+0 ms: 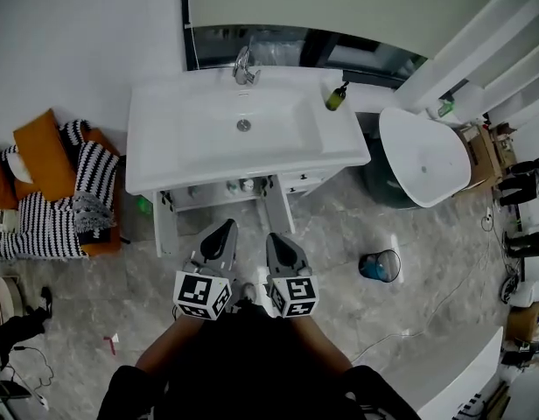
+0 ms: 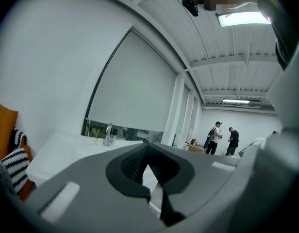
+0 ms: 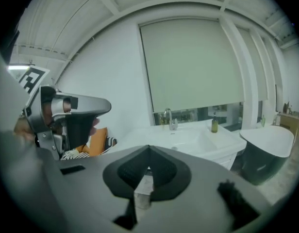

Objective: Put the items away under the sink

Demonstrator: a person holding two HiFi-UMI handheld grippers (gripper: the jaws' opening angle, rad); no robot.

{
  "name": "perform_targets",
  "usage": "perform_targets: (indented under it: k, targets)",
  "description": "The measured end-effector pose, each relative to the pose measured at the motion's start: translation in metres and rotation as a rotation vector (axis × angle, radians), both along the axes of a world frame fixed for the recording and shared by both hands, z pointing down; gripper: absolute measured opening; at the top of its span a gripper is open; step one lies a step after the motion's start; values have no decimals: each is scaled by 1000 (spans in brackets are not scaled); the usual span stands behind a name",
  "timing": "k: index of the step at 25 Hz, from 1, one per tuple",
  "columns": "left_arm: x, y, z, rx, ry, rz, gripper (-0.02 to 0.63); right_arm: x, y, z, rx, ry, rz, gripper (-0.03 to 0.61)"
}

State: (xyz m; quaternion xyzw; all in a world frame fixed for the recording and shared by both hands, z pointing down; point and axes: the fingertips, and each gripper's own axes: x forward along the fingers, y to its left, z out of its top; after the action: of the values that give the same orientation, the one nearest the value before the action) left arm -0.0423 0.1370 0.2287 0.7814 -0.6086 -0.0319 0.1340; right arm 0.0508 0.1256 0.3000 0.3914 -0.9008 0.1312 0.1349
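Left gripper [image 1: 223, 227] and right gripper [image 1: 277, 240] are both closed and empty; small items [image 1: 241, 185] sit under the sink [image 1: 178, 121], while a green bottle [image 1: 337, 99] awaits stowing.

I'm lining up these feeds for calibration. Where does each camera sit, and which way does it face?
Head view: on the person's head, looking steeply down at the sink; shows the left gripper, right gripper and forearms.
Left gripper view: on the left gripper, looking along its shut jaws toward the faucet.
Right gripper view: on the right gripper, past shut jaws, facing sink, green bottle and bathtub; the left gripper shows at left.
Shared: all three show the faucet.
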Motion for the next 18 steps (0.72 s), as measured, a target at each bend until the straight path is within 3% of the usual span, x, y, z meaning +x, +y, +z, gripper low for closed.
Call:
perform_targets:
  k: [18]
  targets:
    - [22, -1, 1, -5, -18, 53, 5, 23, -6, -17, 62, -14, 54, 15]
